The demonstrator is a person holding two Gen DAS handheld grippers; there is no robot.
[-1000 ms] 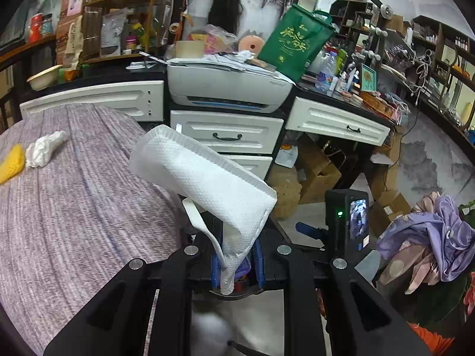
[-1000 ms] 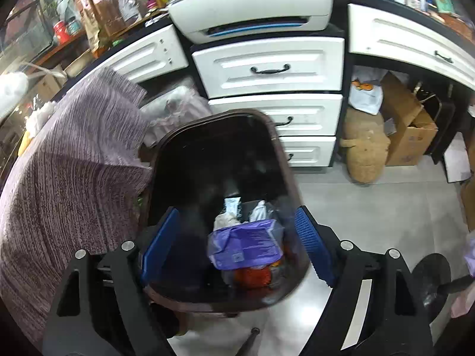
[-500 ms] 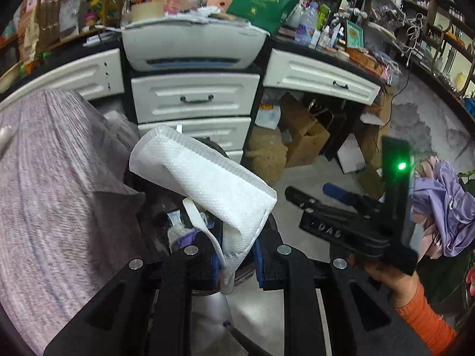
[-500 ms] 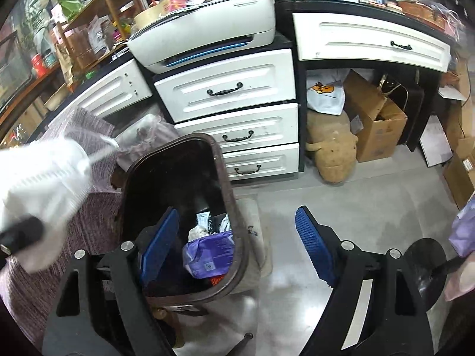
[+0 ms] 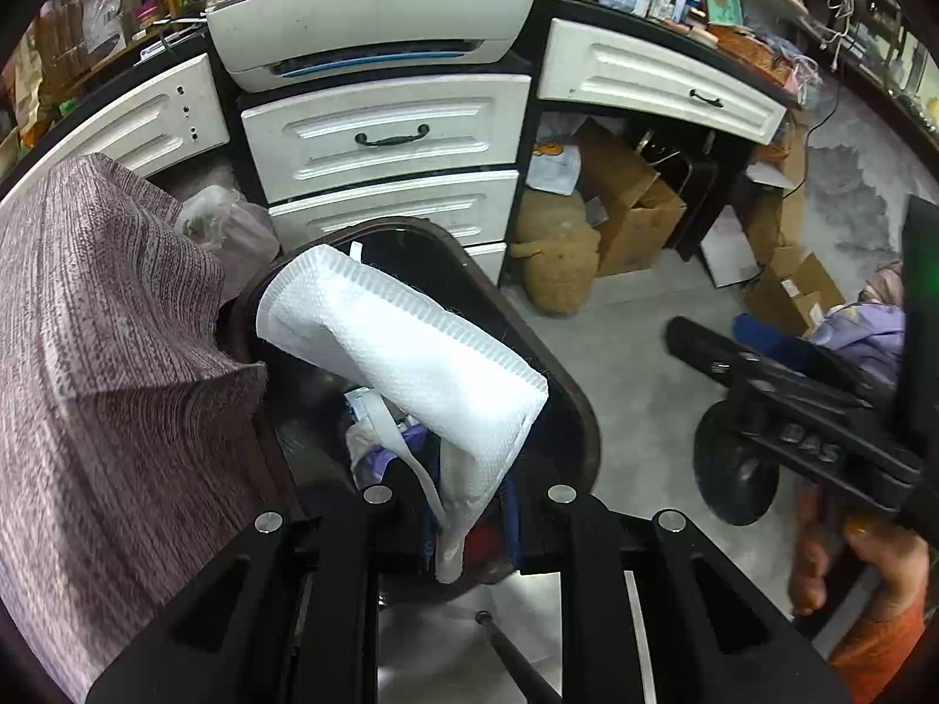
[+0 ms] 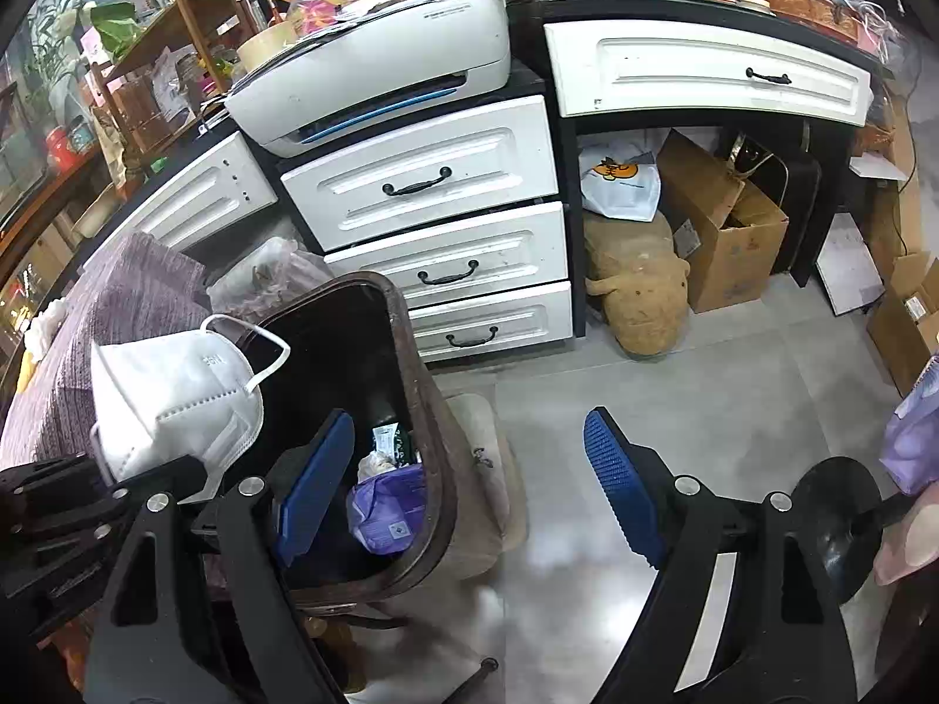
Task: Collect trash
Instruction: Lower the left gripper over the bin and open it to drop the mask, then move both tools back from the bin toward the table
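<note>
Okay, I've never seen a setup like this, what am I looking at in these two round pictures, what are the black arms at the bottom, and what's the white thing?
There is no robot here. A person holds a hand-held gripper in each hand, and each carries a wide-angle camera looking along its two fingers, hence the round, bent pictures. One picture comes from the left gripper, the other from the right gripper. The black arms at the bottom are each gripper's own frame. The white thing is a face mask, pinched by its lower edge in the left gripper, above a dark trash bin that already holds a purple packet and other scraps. The right gripper is open and empty over the bin's edge and the grey floor.
</note>
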